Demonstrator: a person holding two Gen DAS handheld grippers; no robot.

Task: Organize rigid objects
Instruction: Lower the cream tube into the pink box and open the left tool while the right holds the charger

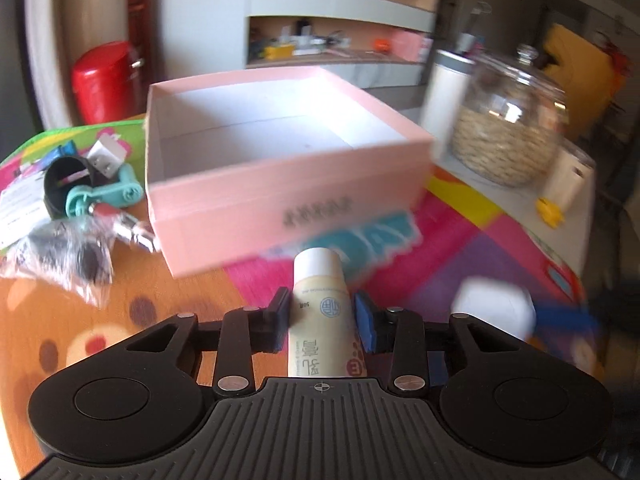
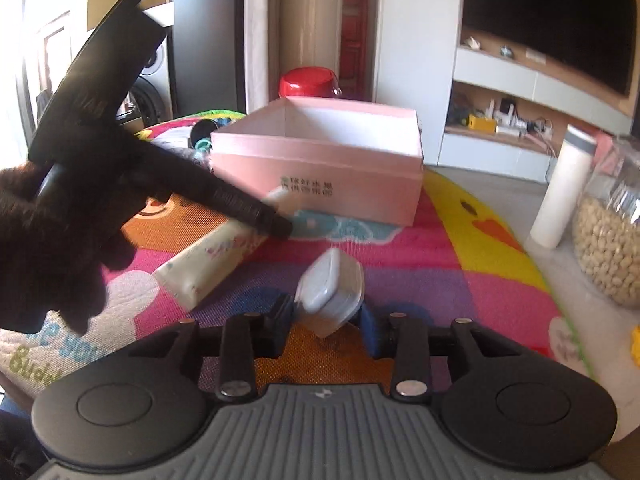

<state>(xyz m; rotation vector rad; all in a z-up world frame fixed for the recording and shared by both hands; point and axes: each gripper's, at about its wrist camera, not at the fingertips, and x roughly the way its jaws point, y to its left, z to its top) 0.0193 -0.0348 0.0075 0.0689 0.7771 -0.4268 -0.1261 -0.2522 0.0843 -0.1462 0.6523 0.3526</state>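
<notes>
One cream tube (image 1: 320,280) lies on the colourful mat (image 1: 460,240) covering the worktop, just in front of the one pink box (image 1: 256,204). It bears large Korean-style characters, a round seal emblem and a small "50". The left tongs (image 1: 322,312) stand narrow astride it, with a slight gap at one pad. The box is open and empty, and its front wall carries two short lines of dark Chinese print. One grey-white case (image 2: 328,288) sits tilted between the right tongs (image 2: 326,320); I cannot tell whether they grip it. One glass jar (image 1: 508,136) stands to the right.
</notes>
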